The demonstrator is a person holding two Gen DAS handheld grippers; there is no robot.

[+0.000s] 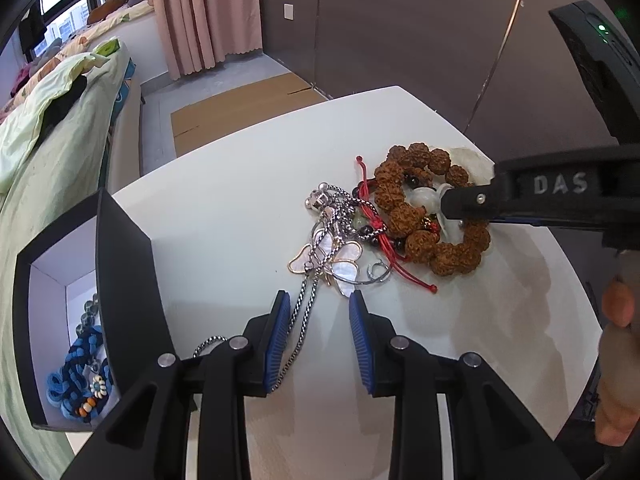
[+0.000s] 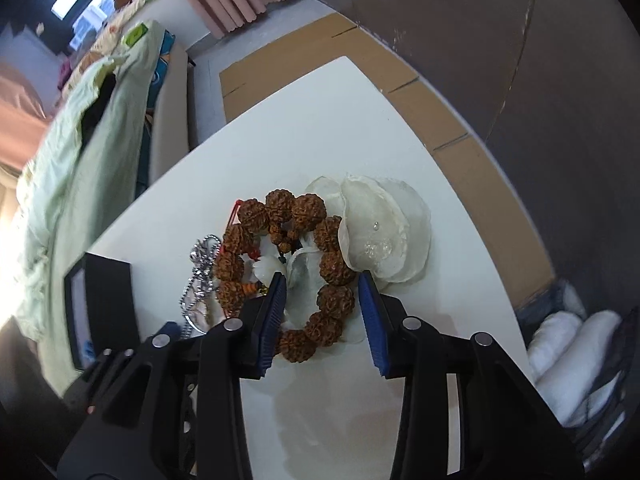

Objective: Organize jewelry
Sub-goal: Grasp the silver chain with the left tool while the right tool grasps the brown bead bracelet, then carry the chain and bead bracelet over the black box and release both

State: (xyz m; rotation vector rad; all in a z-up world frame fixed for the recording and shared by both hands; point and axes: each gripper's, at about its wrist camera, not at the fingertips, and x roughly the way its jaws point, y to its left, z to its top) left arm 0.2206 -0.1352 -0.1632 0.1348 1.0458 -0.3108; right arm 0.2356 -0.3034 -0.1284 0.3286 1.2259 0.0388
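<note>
White counter (image 1: 240, 184) | my right tongs (image 2: 322, 292) gape astride bead bracelet (image 2: 336, 268), poised to lift | left tongs (image 1: 318, 308) open, empty, straddling chain (image 1: 304, 312), box (image 1: 120, 264) alongside

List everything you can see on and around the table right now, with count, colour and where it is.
Table: one, white, under everything.
Box: one, black outside, white inside, table's left edge.
Blue cord jewelry: a tangle, count unclear, inside the box.
Brown bead bracelet: one, brown knobbly beads, right of the pile.
Red cord bracelet: one, red with dark beads, beside the brown beads.
Silver chain: one, silver, running toward the left gripper.
Butterfly pendant: one, pearly with gold rim, pile's front.
Shell dishes: several overlapping, translucent white, behind the bracelet.
Left gripper: open, over the chain.
Right gripper: open, straddling the brown beads.
</note>
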